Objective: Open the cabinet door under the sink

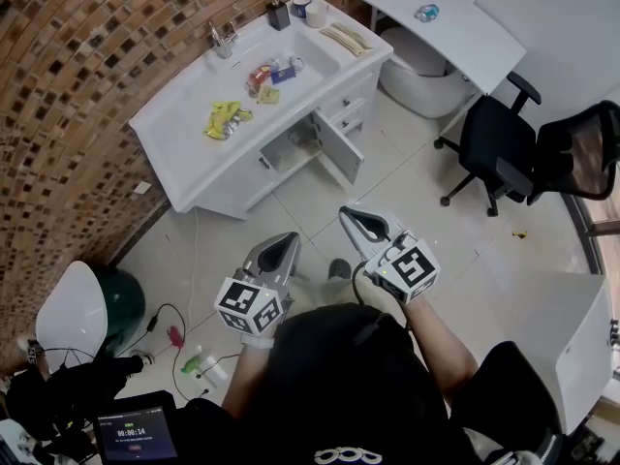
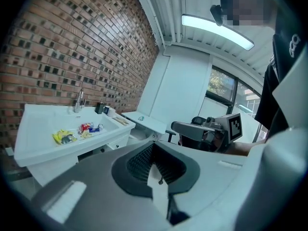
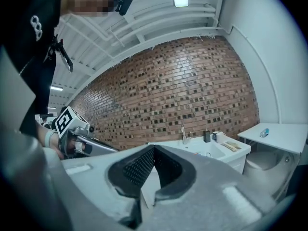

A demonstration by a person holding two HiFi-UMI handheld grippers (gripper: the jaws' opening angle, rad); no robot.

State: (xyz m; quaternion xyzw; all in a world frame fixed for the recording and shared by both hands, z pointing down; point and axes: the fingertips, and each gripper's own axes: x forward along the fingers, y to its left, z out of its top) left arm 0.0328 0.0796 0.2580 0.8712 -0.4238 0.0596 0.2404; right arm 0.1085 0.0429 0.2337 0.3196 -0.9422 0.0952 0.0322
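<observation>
The white sink vanity [image 1: 184,114] stands against the brick wall. Below its basin [image 1: 291,51], one cabinet door [image 1: 341,149] hangs swung out and shows the dark opening [image 1: 291,146]. My left gripper [image 1: 281,244] and right gripper [image 1: 351,217] hover side by side over the tiled floor, close to my body and well short of the vanity. Both are shut with nothing between the jaws. The vanity [image 2: 48,138] is at the lower left of the left gripper view, beyond the left gripper [image 2: 155,147]. In the right gripper view the vanity [image 3: 211,150] lies past the right gripper [image 3: 153,150].
Yellow wrappers [image 1: 225,117], small packets, a faucet [image 1: 223,39] and cups [image 1: 310,8] sit on the counter. A white table [image 1: 455,27] and two black office chairs [image 1: 494,143] stand at right. A green bin [image 1: 121,300] and cables lie at the lower left.
</observation>
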